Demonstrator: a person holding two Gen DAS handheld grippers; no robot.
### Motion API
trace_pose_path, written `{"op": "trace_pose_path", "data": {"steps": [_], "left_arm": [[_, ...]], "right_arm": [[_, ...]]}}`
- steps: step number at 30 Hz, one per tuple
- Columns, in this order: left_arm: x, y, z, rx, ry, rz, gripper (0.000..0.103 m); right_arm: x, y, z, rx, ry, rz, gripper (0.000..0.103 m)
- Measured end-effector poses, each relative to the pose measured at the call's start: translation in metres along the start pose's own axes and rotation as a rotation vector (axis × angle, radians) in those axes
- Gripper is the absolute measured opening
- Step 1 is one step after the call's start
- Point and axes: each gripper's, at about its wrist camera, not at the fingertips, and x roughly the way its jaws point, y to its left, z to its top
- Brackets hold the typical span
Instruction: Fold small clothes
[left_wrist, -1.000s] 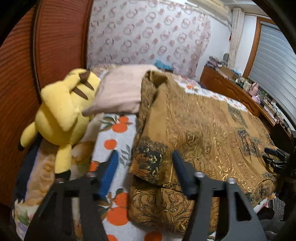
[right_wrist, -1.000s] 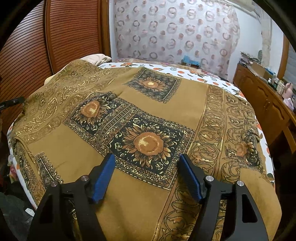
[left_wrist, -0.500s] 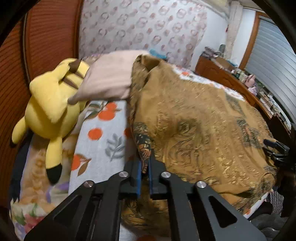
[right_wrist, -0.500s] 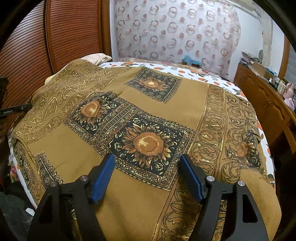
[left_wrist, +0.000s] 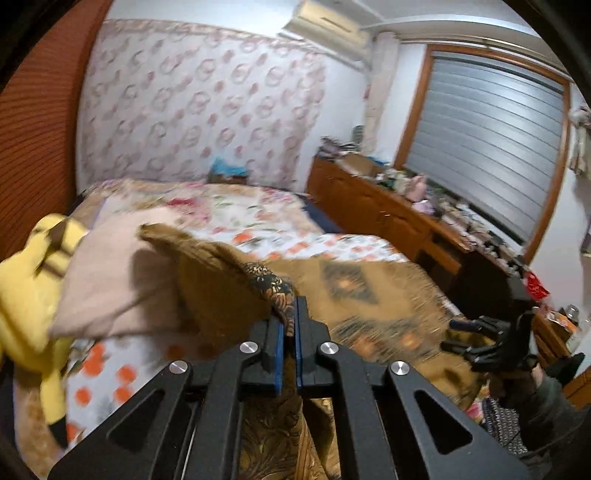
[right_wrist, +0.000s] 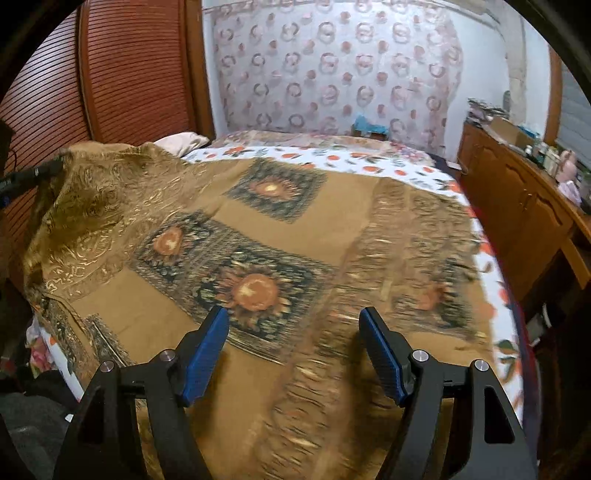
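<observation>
A brown cloth with gold scrollwork and dark sunflower squares (right_wrist: 280, 236) lies spread over the bed. My left gripper (left_wrist: 289, 325) is shut on the cloth's edge (left_wrist: 273, 291) and holds that corner lifted off the bed. In the right wrist view the raised corner (right_wrist: 96, 184) stands up at the far left, with the left gripper's tip (right_wrist: 33, 175) beside it. My right gripper (right_wrist: 295, 332) hovers open just above the near part of the cloth, nothing between its blue pads (right_wrist: 205, 354). The left wrist view shows the right gripper (left_wrist: 480, 343) at the right, held by a hand.
A yellow plush toy (left_wrist: 29, 288) and a beige pillow (left_wrist: 114, 273) lie at the bed's left side. The orange-print sheet (left_wrist: 258, 229) covers the bed. A cluttered wooden dresser (right_wrist: 524, 206) runs along the right. Slatted wooden doors (right_wrist: 133, 74) stand at the left.
The left gripper closed on the cloth's edge, then rose and tilted up, lifting that corner. The right gripper shifted slightly and stayed open.
</observation>
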Motion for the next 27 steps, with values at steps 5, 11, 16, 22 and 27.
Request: {"op": "trace_pose_path", "data": {"steps": [5,11,16,22,27], "left_arm": [[0.027,-0.041,0.026,0.074,-0.002,-0.076,0.005],[0.05,-0.083,0.052,0.137,0.011,-0.162,0.005],[0.057,-0.124,0.072,0.205,0.0,-0.24,0.005],[0.059,-0.151,0.08,0.231,-0.013,-0.289,0.005],[0.072,-0.143,0.063,0.245,0.064,-0.266,0.052]], "right_arm": [[-0.017,-0.019,-0.009,0.043,-0.025,-0.023,0.075],[-0.024,-0.03,-0.021,0.076,-0.031,-0.028,0.075],[-0.036,-0.042,-0.024,0.106,-0.059,-0.042,0.075],[-0.048,-0.052,-0.027,0.139,-0.082,-0.052,0.075],[-0.048,-0.061,-0.031,0.145,-0.078,-0.061,0.075]]}}
